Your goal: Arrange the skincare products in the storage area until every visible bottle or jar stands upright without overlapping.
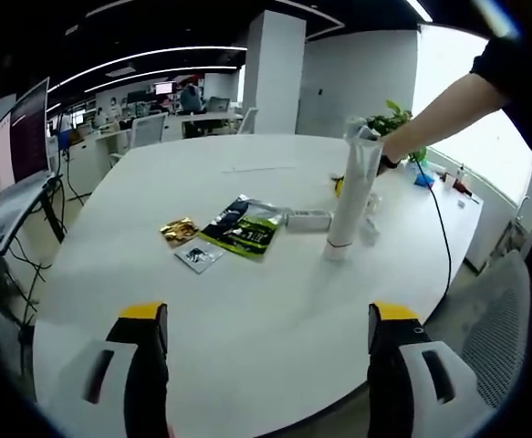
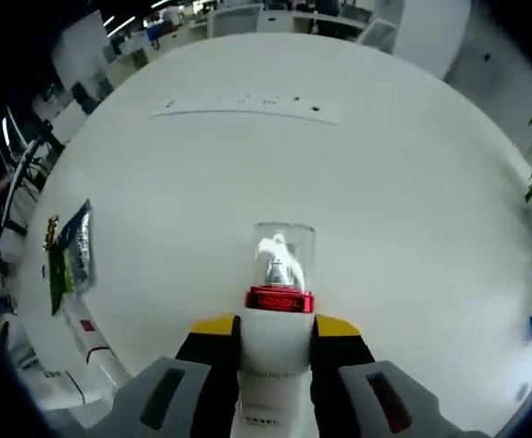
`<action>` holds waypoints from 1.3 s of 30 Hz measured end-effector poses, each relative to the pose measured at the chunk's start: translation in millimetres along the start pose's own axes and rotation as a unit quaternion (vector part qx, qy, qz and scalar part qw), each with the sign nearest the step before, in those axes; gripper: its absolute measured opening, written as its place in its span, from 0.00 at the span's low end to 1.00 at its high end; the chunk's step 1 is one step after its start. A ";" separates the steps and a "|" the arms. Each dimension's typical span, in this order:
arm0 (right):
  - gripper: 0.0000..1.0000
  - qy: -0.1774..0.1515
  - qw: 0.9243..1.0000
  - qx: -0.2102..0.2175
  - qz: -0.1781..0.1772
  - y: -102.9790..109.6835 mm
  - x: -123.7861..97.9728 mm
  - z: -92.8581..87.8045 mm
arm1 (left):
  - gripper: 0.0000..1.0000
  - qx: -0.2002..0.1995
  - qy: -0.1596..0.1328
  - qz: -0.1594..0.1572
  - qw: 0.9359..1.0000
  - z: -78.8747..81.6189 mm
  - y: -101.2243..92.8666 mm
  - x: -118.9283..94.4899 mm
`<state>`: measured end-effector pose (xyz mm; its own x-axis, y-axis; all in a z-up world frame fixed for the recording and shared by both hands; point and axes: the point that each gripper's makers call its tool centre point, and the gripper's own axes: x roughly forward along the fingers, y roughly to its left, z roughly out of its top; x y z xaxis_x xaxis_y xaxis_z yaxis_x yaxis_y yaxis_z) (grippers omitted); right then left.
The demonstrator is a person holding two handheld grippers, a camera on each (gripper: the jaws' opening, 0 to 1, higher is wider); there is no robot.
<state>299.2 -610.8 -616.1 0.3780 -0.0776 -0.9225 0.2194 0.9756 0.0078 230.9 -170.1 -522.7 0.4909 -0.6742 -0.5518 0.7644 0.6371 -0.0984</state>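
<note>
The right gripper [image 2: 275, 351] is clamped on a tall white pump bottle [image 1: 352, 196] standing upright on the white table [image 1: 247, 310] – the left gripper [image 1: 270, 351], jaws apart, hangs well short – with a small tube [image 1: 307, 219] lying flat just beside the bottle's base.

A large white round counter [image 1: 275, 310] stands in an open office. Behind it rises a white square pillar [image 1: 275, 73], with desks and office chairs [image 1: 147, 130] beyond. Curved light strips [image 1: 147, 57] cross the dark ceiling. A bright window [image 1: 485, 137] lines one side, a monitor [image 1: 26, 137] the other.
</note>
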 end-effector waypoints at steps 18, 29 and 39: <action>0.20 -0.108 0.994 -0.008 0.021 3.1 -73.5 -9.3 | 0.81 0.018 0.005 0.003 1.000 -1.9 -0.8 -0.5; 0.20 -0.162 0.986 -0.001 0.036 2.0 -87.8 -12.3 | 0.80 0.036 0.000 0.020 0.999 0.1 4.7 -3.0; 0.20 -0.205 0.978 -0.009 0.045 15.4 -128.9 -10.7 | 0.79 0.054 -0.002 0.005 0.999 2.8 -4.6 -0.7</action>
<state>244.3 -583.6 -501.2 0.7245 -0.0624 -0.6864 0.1533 0.9855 0.0722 228.2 -173.6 -519.5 0.5006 -0.6700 -0.5482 0.7999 0.6001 -0.0028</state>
